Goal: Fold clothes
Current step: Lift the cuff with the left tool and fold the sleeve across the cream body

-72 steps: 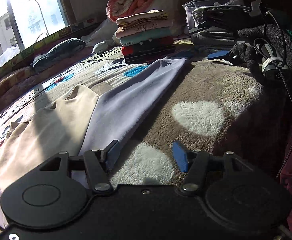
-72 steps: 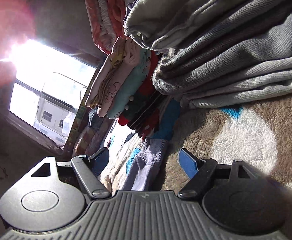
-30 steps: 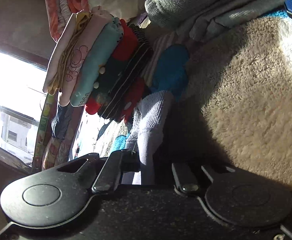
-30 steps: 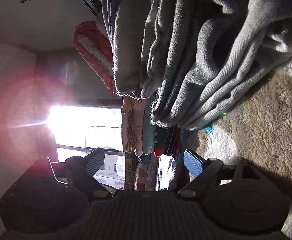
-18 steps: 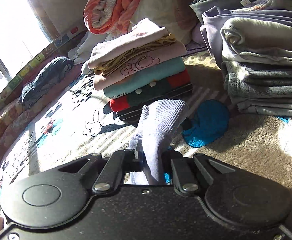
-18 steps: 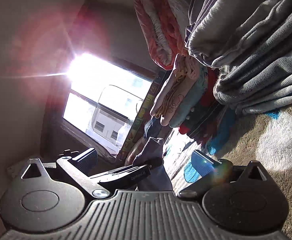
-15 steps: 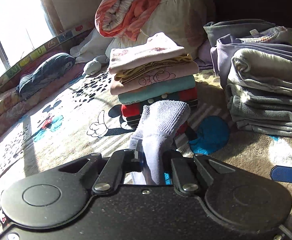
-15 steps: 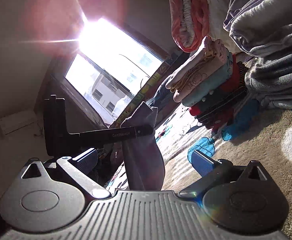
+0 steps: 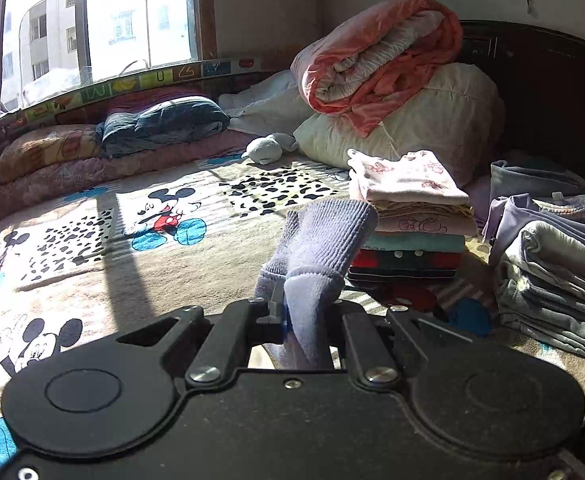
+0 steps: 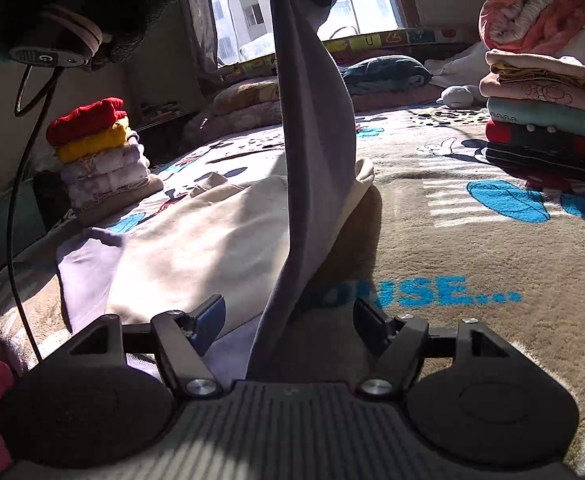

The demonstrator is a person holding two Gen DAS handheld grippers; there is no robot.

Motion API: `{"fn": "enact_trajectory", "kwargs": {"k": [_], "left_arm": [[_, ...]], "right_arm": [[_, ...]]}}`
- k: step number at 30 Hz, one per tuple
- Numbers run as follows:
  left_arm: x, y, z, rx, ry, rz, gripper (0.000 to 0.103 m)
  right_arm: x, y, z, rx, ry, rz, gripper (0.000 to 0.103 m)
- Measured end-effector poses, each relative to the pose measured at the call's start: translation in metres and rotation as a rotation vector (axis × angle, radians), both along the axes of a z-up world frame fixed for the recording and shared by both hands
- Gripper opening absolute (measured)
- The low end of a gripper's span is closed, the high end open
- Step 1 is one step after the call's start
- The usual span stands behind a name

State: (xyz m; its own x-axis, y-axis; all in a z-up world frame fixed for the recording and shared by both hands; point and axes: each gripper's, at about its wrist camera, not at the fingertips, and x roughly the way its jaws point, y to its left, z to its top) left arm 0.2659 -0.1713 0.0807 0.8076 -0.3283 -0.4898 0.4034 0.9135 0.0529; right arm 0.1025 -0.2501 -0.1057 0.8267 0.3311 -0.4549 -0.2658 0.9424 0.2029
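A garment with a cream body [image 10: 212,240] and lavender sleeves lies flat on the patterned blanket [image 10: 472,240]. My left gripper [image 9: 304,316] is shut on the ribbed cuff [image 9: 324,240] of one lavender sleeve and holds it high above the bed. In the right wrist view that sleeve [image 10: 312,120] hangs as a taut strip from the top of the frame down to the bed. My right gripper [image 10: 288,316] is open and low over the blanket, with the foot of the sleeve between its blue-padded fingers [image 10: 212,316], not touching them. A dark gloved hand [image 10: 92,0] shows at upper left.
One stack of folded clothes [image 9: 412,216] stands at the back of the bed, a grey folded pile [image 9: 552,272] to its right. A red-and-yellow-topped stack [image 10: 100,148] sits at the left edge. Rolled quilt and pillows [image 9: 380,60] lean on the headboard; a window [image 9: 92,20] lies beyond.
My left gripper has shut on the sleeve cuff and lifted it well above the bed. My right gripper has swung away from the grey pile and come down beside the hanging sleeve, still open.
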Motion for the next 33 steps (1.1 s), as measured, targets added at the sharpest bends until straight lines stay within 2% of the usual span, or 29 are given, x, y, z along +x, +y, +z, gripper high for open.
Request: {"fn": "enact_trajectory", "kwargs": {"k": [4, 7, 9, 14, 21, 29, 33], "left_arm": [[-0.003, 0.026, 0.002, -0.034, 0.008, 0.02, 0.004], [-0.007, 0.048, 0.005, -0.051, 0.002, 0.036, 0.004], [-0.008, 0.064, 0.007, -0.062, 0.001, 0.05, 0.004], [-0.007, 0.104, 0.0, -0.088, 0.011, 0.099, 0.004], [-0.012, 0.155, -0.021, -0.134, 0.029, 0.133, 0.004], [-0.022, 0.211, -0.069, -0.171, 0.082, 0.208, 0.004], [-0.028, 0.229, -0.095, -0.164, 0.114, 0.24, 0.004]], "right_arm": [[-0.001, 0.02, -0.006, -0.115, -0.003, 0.017, 0.065], [-0.001, 0.03, -0.009, -0.175, -0.007, 0.032, 0.054], [-0.002, 0.035, -0.011, -0.2, -0.002, 0.042, 0.043], [-0.006, 0.048, -0.012, -0.269, -0.017, 0.049, 0.04], [-0.008, 0.053, -0.015, -0.293, -0.012, 0.072, 0.04], [-0.011, 0.053, -0.015, -0.316, -0.016, 0.083, 0.04], [-0.012, 0.054, -0.015, -0.334, -0.021, 0.091, 0.04]]}}
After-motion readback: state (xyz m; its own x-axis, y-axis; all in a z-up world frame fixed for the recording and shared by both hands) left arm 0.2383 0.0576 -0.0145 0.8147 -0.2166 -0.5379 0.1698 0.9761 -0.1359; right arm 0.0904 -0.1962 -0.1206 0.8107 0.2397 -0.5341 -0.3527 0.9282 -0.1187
